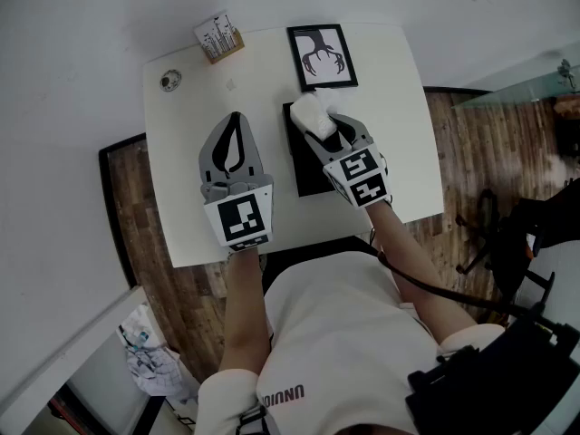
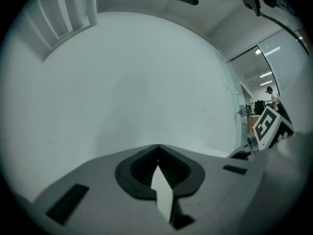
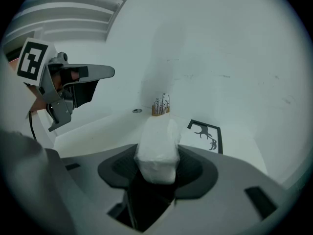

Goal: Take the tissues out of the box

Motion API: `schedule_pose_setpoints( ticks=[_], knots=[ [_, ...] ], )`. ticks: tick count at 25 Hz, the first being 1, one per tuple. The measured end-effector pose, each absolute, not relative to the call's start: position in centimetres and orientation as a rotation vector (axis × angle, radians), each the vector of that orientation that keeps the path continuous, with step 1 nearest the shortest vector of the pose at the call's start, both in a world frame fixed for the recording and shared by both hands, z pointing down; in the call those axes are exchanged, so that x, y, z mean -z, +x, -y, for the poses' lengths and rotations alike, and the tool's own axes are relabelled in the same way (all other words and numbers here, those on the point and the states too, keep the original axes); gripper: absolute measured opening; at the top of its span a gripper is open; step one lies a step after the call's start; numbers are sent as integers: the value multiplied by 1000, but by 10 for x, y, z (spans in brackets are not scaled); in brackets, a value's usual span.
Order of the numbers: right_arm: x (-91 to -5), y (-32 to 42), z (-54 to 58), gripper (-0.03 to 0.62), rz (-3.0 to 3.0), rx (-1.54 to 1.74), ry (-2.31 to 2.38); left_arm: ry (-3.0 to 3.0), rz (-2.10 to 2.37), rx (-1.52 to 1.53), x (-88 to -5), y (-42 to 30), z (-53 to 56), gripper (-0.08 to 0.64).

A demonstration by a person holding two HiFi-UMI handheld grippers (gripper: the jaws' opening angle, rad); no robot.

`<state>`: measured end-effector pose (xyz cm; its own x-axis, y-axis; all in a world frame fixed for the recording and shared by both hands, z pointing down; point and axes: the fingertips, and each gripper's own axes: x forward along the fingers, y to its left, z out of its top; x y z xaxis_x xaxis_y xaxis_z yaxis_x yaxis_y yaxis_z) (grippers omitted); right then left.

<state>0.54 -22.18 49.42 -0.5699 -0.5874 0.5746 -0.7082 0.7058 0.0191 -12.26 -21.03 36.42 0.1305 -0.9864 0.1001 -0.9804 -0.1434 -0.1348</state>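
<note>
While right fingers (image 3: 198,173) grip, tissues (image 3: 157,148) sit between them

- The table (image 1: 390,134) fills the upper middle of the head view.
- A framed picture (image 1: 322,56) lies on it at top centre; a small stand (image 1: 218,36) sits at the table's upper left edge, with a round object (image 1: 170,81) lower left of the stand.
- The box (image 1: 301,166) lies on the table just below the framed picture.
- The tissue pack (image 1: 311,114) is over the box's upper end, between the jaws of the right gripper (image 1: 323,127).
- The left gripper (image 1: 236,116) is over the table left of the box, apart from it.
</note>
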Motion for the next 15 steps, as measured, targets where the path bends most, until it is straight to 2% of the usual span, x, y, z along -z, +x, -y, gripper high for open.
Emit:
schedule_pose_setpoints(
  ticks=[15],
  knots=[
    [-485, 5, 222, 224, 2376, -271, 1001, -2324, -2044, 256, -365, -124, 210, 14]
  ],
)
